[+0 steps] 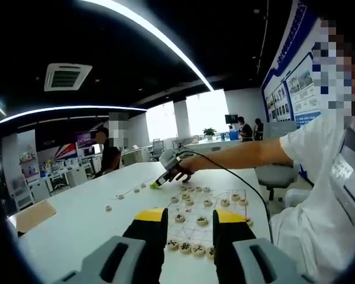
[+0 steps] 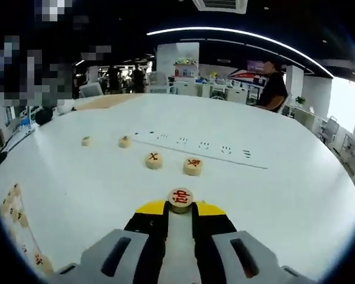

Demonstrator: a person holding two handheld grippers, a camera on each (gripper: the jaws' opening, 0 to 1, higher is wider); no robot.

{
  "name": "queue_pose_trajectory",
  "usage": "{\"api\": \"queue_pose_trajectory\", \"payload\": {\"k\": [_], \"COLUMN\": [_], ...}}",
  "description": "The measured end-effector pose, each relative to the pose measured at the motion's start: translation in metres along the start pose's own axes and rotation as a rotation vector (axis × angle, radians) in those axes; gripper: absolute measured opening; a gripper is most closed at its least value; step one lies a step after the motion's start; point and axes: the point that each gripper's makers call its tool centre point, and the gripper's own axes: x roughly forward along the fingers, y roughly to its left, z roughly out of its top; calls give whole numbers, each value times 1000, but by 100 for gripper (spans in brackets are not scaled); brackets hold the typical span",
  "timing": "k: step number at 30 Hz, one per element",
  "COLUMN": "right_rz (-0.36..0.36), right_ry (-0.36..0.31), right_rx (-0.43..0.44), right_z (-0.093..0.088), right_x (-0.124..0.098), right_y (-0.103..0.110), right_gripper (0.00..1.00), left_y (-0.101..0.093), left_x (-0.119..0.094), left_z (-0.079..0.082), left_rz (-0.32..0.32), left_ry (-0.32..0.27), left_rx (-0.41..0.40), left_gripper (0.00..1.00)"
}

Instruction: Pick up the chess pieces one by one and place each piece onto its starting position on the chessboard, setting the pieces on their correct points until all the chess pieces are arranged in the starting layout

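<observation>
Right gripper [image 2: 180, 208] | jaws clamped on red-marked chess piece [image 2: 180, 199] at the tips, above white table [image 2: 296, 177]; four loose pieces [image 2: 154, 160] at 11–12 o'clock | Left gripper [image 1: 190, 218] | jaws apart, nothing between; chessboard [image 1: 208, 208] with pieces at 12 o'clock; right gripper [image 1: 168, 168] beyond at 11 o'clock

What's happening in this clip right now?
A person is setting up Chinese chess on a white table with two handheld grippers. The right gripper has a red-marked piece at its jaw tips, with four loose pieces lying further out on the table. The left gripper hangs open above the partly filled chessboard.
</observation>
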Motion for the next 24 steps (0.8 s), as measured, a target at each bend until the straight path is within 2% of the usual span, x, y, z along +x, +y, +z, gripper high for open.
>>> {"api": "queue_pose_trajectory", "payload": {"k": [5, 8, 10, 11, 14, 17, 18, 20, 22, 24], "right_rz": [29, 90, 143, 173, 222, 272, 295, 311, 336, 357], "right_ry": [-29, -43, -49, -73, -93, -107, -88, -98, -81, -92], "right_rx": [32, 35, 10, 10, 16, -15, -40, -56, -112, -117], "right_z": [4, 5, -2, -5, -9, -26, -37, -51, -67, -77], "right_x": [-6, -29, -53, -65, -94, -131, -143, -167, -187, -206], "right_y": [3, 15, 34, 47, 52, 69, 76, 88, 96, 107], "right_gripper": [17, 17, 17, 17, 17, 17, 18, 18, 18, 18], "left_y": [0, 0, 2, 2, 0, -2, -3, -4, -6, -8], "left_x": [0, -1, -1, -1, 1, 2, 2, 3, 6, 8], "left_z": [0, -1, -1, -1, 1, 2, 3, 3, 2, 1], "left_rz": [-1, 1, 4, 4, -1, -4, -5, -7, -11, -16], "left_ry": [-2, -1, -1, -3, -4, -3, -3, -3, 1, 7], "left_rx": [-2, -4, -6, -7, -1, 4, 6, 6, 9, 10], "left_gripper": [32, 32, 32, 32, 32, 32, 32, 32, 32, 32]}}
